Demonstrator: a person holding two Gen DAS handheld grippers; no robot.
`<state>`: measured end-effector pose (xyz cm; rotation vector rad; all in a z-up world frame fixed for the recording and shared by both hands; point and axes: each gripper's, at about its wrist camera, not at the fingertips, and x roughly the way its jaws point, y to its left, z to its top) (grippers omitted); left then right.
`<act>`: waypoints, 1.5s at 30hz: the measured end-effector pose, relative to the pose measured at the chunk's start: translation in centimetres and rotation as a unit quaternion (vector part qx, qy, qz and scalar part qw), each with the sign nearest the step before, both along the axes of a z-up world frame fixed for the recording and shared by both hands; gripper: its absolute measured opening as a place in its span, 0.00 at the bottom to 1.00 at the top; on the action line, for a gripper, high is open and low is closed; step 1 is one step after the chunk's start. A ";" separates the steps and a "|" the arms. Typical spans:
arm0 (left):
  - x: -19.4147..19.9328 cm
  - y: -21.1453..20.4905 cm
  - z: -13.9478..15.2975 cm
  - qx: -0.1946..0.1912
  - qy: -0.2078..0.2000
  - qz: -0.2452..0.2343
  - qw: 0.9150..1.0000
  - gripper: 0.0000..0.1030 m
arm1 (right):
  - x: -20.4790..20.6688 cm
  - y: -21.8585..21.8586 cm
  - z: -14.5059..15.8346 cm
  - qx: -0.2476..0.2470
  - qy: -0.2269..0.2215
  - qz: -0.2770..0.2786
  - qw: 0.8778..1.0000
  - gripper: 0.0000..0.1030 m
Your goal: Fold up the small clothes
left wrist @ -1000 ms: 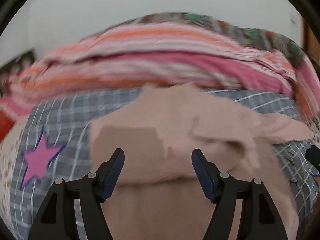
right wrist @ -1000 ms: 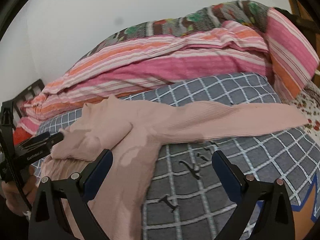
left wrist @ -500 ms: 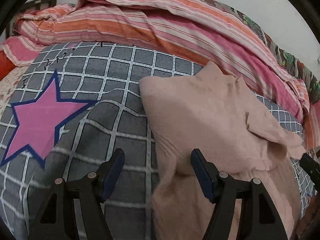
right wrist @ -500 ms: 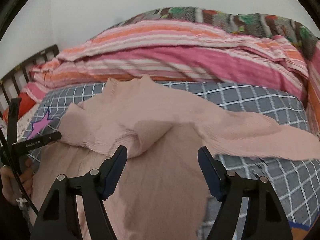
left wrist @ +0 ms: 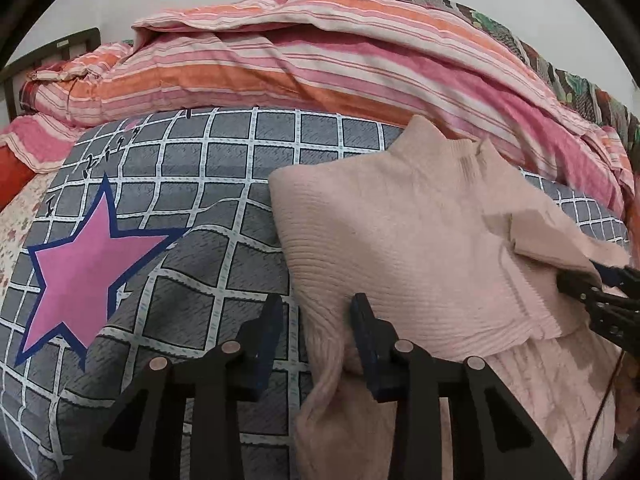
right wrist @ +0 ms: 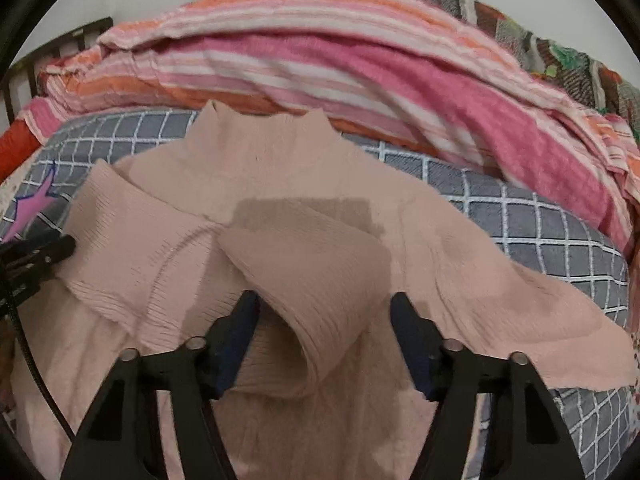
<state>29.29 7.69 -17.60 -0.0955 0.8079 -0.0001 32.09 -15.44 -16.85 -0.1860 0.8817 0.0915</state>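
- Pink ribbed knit, that's the sweater [left wrist: 404, 240], lying flat on the grey checked bedspread [left wrist: 224, 184], collar pointing away from both sets of fingers.
- Left gripper [left wrist: 316, 320] is closing now, its fingers narrow, with the sweater's left edge bunched between them; whether the pads press yet, I cannot tell.
- Right gripper [right wrist: 324, 312] is closing too, fingers half wide, a folded-over sleeve cuff [right wrist: 316, 280] sitting between them, the pads clear of it.
- Beyond the fingers, a striped pink and orange quilt [right wrist: 320, 60] is heaped.
- Left of the left fingers, a pink star [left wrist: 80, 264] on the bedspread.
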 end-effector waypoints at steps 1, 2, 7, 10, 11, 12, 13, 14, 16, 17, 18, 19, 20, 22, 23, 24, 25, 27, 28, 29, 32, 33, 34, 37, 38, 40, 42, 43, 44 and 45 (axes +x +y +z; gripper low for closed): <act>0.0 0.1 0.0 -0.001 0.000 0.000 1.000 0.33 | 0.2 0.0 -0.4 -0.001 0.006 -0.001 1.000 0.45; -0.1 0.1 -0.1 -0.002 0.001 0.000 1.000 0.33 | 0.4 0.0 -0.6 -0.002 0.008 -0.003 1.000 0.37; 0.3 0.0 0.0 0.000 0.002 0.000 1.000 0.33 | 0.4 -1.5 -0.2 0.026 -0.005 -0.020 0.999 0.19; 0.2 0.0 0.0 0.000 0.001 0.000 1.000 0.33 | 0.4 -2.9 0.1 0.052 -0.002 -0.031 0.998 0.19; 0.2 0.0 0.0 0.000 0.001 0.000 1.000 0.33 | 0.3 -3.2 0.2 0.054 -0.003 -0.034 0.998 0.22; 0.1 0.0 0.0 0.001 0.001 0.000 1.000 0.33 | 0.3 -3.7 0.4 0.057 -0.004 -0.038 0.998 0.23; 0.1 -0.1 0.0 0.003 0.001 0.000 1.000 0.33 | 0.2 -4.1 0.4 0.062 -0.006 -0.041 0.997 0.25; 0.1 -0.1 0.0 0.003 0.001 0.000 1.000 0.33 | 0.2 -4.4 0.5 0.066 -0.007 -0.044 0.997 0.28; 0.0 0.0 0.0 0.003 0.001 -0.001 1.000 0.34 | 0.0 -5.3 0.7 0.072 -0.009 -0.048 0.996 0.32; -0.1 0.0 0.0 0.002 0.001 -0.001 1.000 0.34 | -0.1 -5.8 0.8 0.073 -0.010 -0.049 0.996 0.33; -0.1 0.1 0.0 0.001 0.001 0.000 1.000 0.34 | -0.2 -6.2 0.8 0.074 -0.011 -0.050 0.996 0.34; -0.1 0.1 0.0 0.000 0.002 0.000 1.000 0.34 | -0.3 -6.5 0.9 0.076 -0.013 -0.052 0.996 0.34; 0.0 0.2 -0.1 -0.003 0.002 0.000 1.000 0.34 | -0.5 -6.9 1.1 0.080 -0.014 -0.054 0.995 0.34; 0.0 0.2 -0.1 -0.005 0.004 0.001 1.000 0.35 | -0.7 -7.8 1.3 0.091 -0.014 -0.057 0.994 0.34; -0.1 0.1 -0.1 -0.005 0.004 0.001 1.000 0.35 | -0.8 -8.5 1.4 0.096 -0.015 -0.061 0.993 0.34; -0.1 0.1 -0.1 -0.004 0.005 0.002 1.000 0.35 | -0.8 -9.0 1.4 0.098 -0.015 -0.064 0.993 0.34; -0.1 0.2 -0.1 -0.004 0.005 0.002 1.000 0.35 | -0.8 -9.4 1.3 0.099 -0.015 -0.067 0.993 0.34; 0.0 0.2 -0.1 -0.005 0.004 0.001 1.000 0.35 | -0.9 -10.6 1.3 0.090 -0.019 -0.084 0.992 0.34; 0.0 0.3 -0.1 -0.008 0.004 0.001 1.000 0.35 | -0.9 -11.3 1.1 0.089 -0.019 -0.091 0.992 0.34; 0.0 0.4 -0.1 -0.012 0.004 0.000 1.000 0.35 | -0.9 -11.9 1.0 0.092 -0.019 -0.099 0.991 0.34; 0.1 0.5 -0.2 -0.023 0.004 0.000 1.000 0.34 | -0.6 -13.7 0.0 0.122 0.000 -0.108 0.987 0.22; 0.2 0.6 -0.2 -0.027 0.004 0.000 1.000 0.34 | -0.5 -14.0 -0.4 0.134 0.007 -0.107 0.985 0.19; 0.2 0.6 -0.2 -0.028 0.004 0.000 1.000 0.34 | -0.4 -14.2 -0.6 0.142 0.011 -0.104 0.984 0.17; 0.5 0.6 -0.1 -0.030 0.003 -0.002 1.000 0.34 | -0.5 -14.6 -0.4 0.165 0.003 -0.090 0.982 0.08; 0.6 0.6 -0.2 -0.031 0.003 -0.001 1.000 0.35 | -0.7 -14.8 0.0 0.175 -0.006 -0.086 0.981 0.08; 0.7 0.7 -0.3 -0.033 0.004 0.000 0.999 0.35 | -0.6 -15.0 0.1 0.174 -0.008 -0.091 0.981 0.08; 0.6 0.7 -0.3 -0.035 0.003 0.000 0.999 0.35 | -0.3 -15.1 -0.5 0.168 0.012 -0.098 0.981 0.11; 0.5 0.7 -0.3 -0.036 0.002 0.000 0.999 0.35 | -0.3 -15.3 -0.6 0.170 0.017 -0.100 0.980 0.12; 0.5 0.7 -0.4 -0.037 0.002 -0.001 0.999 0.35 | -0.5 -15.7 -0.4 0.174 0.018 -0.100 0.980 0.13; 0.5 0.8 -0.4 -0.039 0.002 -0.001 0.999 0.35 | -0.8 -15.9 0.0 0.170 0.014 -0.102 0.980 0.14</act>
